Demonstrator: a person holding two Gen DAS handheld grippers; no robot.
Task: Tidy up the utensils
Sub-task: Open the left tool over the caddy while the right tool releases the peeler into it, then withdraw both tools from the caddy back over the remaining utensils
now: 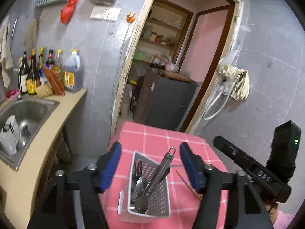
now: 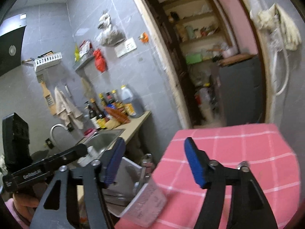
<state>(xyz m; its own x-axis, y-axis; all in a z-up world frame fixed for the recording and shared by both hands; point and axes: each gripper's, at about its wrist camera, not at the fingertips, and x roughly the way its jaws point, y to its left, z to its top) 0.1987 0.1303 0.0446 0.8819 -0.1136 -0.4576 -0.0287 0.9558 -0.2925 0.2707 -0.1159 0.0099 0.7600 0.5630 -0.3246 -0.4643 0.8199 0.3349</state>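
A white perforated utensil holder stands on the pink checked tablecloth, holding a metal spoon, a long steel handle and other cutlery. My left gripper is open above it, its blue pads on either side, touching nothing. A thin brown chopstick lies on the cloth right of the holder. In the right wrist view the holder sits low between my open, empty right gripper's fingers, near the table's left edge. The right gripper's body shows at right in the left wrist view.
A steel sink with dishes sits in the beige counter on the left, with sauce bottles behind it. An open doorway lies beyond the table, with a dark cabinet. Gloves hang on the right wall.
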